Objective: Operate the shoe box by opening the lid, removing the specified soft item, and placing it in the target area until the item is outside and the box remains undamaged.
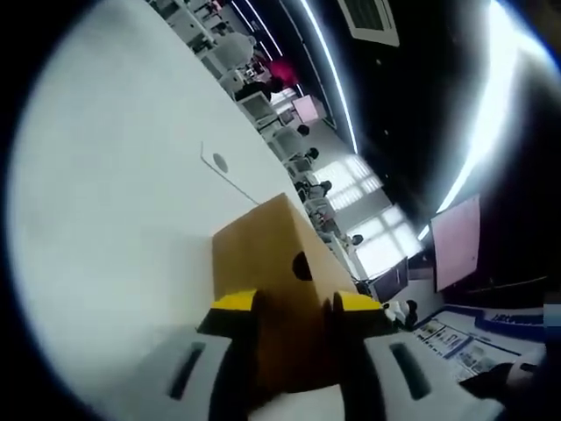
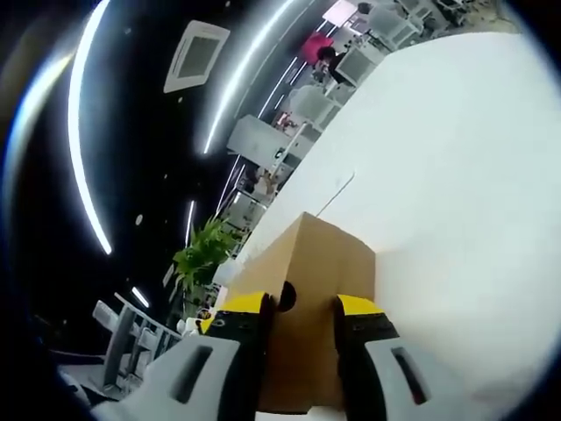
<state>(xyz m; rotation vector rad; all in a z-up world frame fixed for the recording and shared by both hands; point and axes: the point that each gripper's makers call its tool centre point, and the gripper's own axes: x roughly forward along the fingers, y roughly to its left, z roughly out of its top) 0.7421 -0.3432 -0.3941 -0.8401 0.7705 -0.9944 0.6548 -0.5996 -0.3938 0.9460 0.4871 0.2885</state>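
- The shoe box [image 1: 276, 263], plain brown cardboard, is seen resting on a white table [image 1: 114, 219], with its lid apparently not yet lifted.
- In the left gripper view, the left gripper [image 1: 296, 309] is set over the near edge of the box, one yellow-tipped jaw on each side of the cardboard. Whether the jaws are clenched on it or merely straddling it cannot be told.
- In the right gripper view, the right gripper [image 2: 294, 311] is placed likewise at another near edge of the box, close to a dark round hole [image 2: 285, 298] in the wall. Its hold cannot be told either.
- The soft item is presumably inside; nothing of it can be made out.
- The step in hand is judged to be the opening of the lid. Only the lid's rim should be pinched, not the wall beneath, and both ends should be raised evenly and straight up.
- Light pressure is advised, since thin cardboard is likely to crease or tear if squeezed hard or twisted.
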